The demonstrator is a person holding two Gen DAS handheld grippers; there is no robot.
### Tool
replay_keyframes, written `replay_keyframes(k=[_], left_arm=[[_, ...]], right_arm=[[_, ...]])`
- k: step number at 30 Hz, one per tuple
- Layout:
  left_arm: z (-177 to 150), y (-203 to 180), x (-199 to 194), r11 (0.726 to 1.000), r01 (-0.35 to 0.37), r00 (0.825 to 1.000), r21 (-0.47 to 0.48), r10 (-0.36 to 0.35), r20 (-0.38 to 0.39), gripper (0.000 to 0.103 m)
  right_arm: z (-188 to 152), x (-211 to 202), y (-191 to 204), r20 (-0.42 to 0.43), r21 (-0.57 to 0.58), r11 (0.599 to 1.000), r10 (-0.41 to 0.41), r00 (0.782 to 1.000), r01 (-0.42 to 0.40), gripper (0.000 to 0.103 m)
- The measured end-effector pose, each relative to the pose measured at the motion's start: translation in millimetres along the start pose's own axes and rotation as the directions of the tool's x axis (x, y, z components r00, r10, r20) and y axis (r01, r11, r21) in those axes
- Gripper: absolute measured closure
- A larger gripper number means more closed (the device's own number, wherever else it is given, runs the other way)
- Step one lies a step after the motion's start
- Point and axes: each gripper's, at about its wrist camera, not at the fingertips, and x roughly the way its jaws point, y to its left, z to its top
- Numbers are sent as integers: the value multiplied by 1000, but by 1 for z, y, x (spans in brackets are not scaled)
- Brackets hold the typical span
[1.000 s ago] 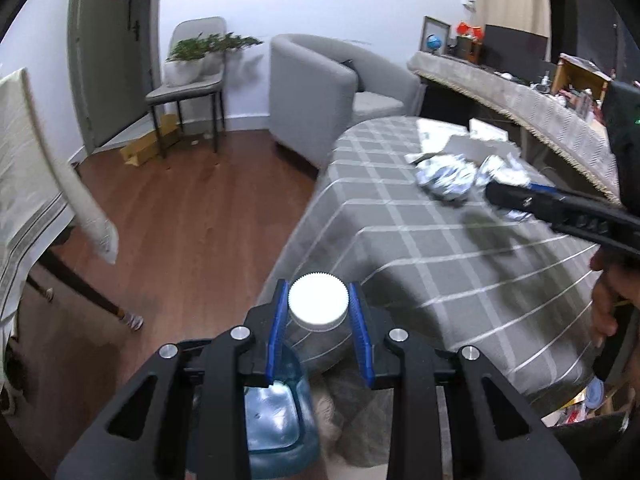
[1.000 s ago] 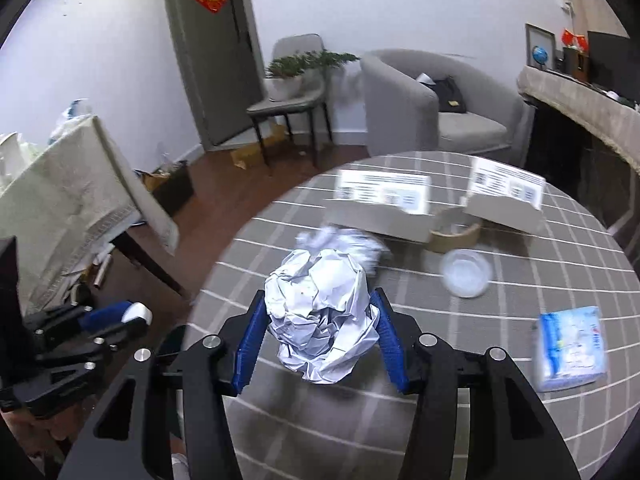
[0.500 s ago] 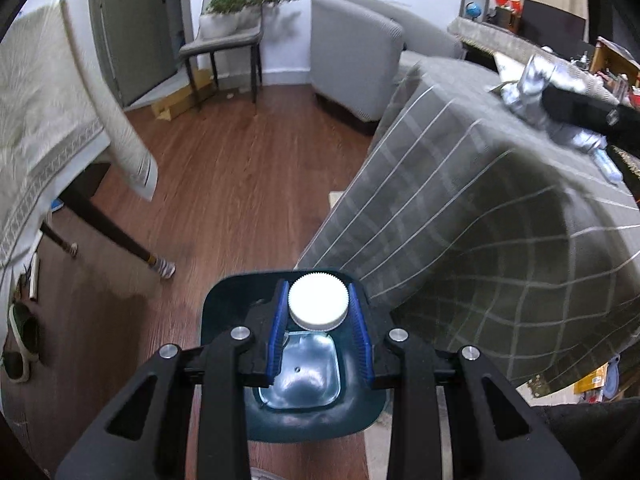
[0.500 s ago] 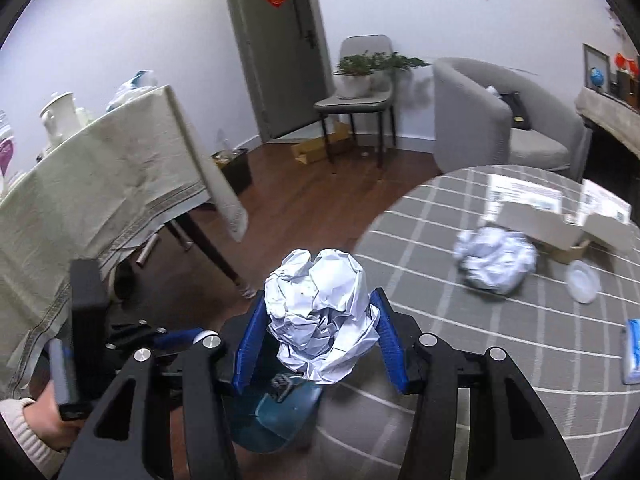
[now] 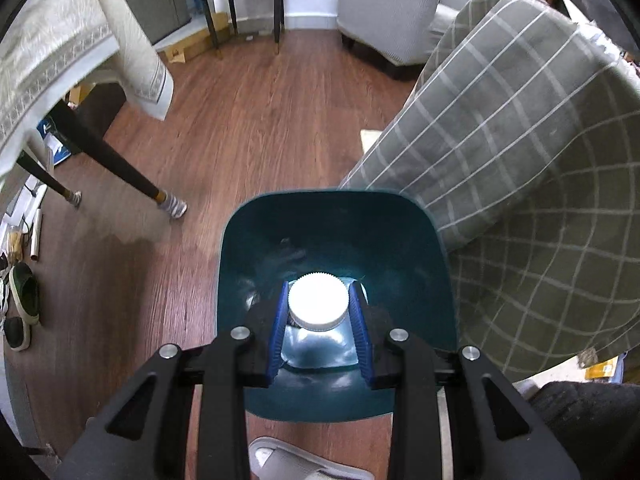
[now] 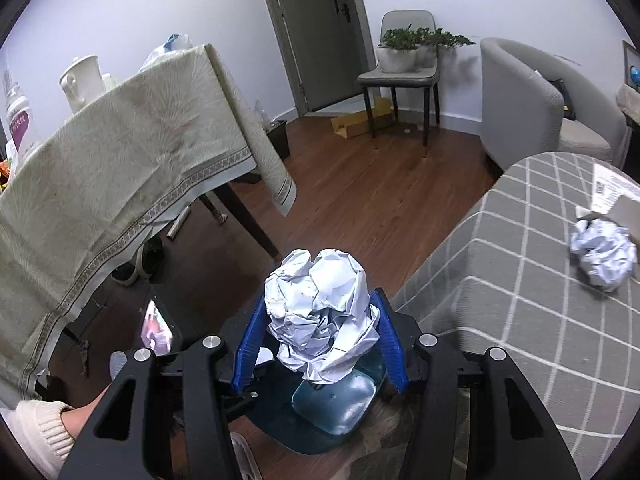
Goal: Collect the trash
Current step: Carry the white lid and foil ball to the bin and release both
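Left wrist view: the left gripper (image 5: 319, 314) points steeply down, its blue pads clamped on either side of a white ribbed bottle cap (image 5: 318, 301); the body of the bottle is hidden behind the cap. Directly beneath sits a dark teal bin (image 5: 240, 264), its opening filling the middle of the view, with a shiny pale bottom showing between the fingers. At two to four o'clock a grey checked tablecloth (image 5: 520, 168) hangs down, its edge just beside the bin's rim at two o'clock. Brown wood floor (image 5: 248, 120) spreads toward twelve o'clock, with a grey armchair (image 5: 384, 4) at one o'clock and a chair at twelve. At ten o'clock a cream tablecloth (image 5: 52, 48) hangs over dark table legs. A light slipper (image 5: 280, 460) lies at six o'clock.

Right wrist view: the right gripper (image 6: 320, 340) is clamped on a crumpled ball of white paper (image 6: 320, 316), held between the blue pads above the teal bin (image 6: 312, 436), whose rim and pale bottom show at six o'clock. A second crumpled paper ball (image 6: 604, 252) lies on the grey checked tablecloth (image 6: 520, 320) at three o'clock, just beside a white box at the edge of the view. At seven o'clock a cream sleeve (image 6: 36, 432) and part of a hand reach in. The cream-covered table (image 6: 120, 160) fills nine to eleven o'clock.
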Motion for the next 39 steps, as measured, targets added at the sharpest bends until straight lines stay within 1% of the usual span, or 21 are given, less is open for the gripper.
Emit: replay_keyframes(k=[3,5,7,10,15,17,24,28,34,39], left_arm=[[-7,9,7,1000,-2,1000,-7,2,-21,62],[-10,15,8,1000,12,1000,-24,-12,-28,52],[-13,22,6,999,11,1000,-32,-12,-27,50],[-14,28,-1,999,5,1000,-32,-5,-11,41],[-15,38,-15,999,5,1000,-37,-4,18,35],[-15,42,-21,999,0,999,-43,2,33,30],[-13,61,-51,996,6,995,-85,3,102,26],[-9,68,-73,995,11,988,-101,5,154,25],[1,70,-109,992,38,970,-121,-7,245,23],[8,70,-137,991,53,952,-121,-14,306,22]], right_arm=[[-1,9,2,-23,1,1000,7,1000,-7,50],[-2,19,5,-50,-1,1000,8,999,-8,50],[-4,27,9,-72,0,1000,11,997,-11,50],[-7,38,14,-98,1,1000,18,995,-18,50],[-11,55,25,-133,-15,1000,17,991,-19,50],[-13,63,26,-153,-15,1000,12,988,-15,50],[-25,92,21,-223,20,1000,-6,975,11,50],[-34,113,14,-275,50,998,-20,961,35,50],[-52,140,11,-343,71,996,-29,939,57,50],[-66,157,17,-392,49,997,-35,919,59,50]])
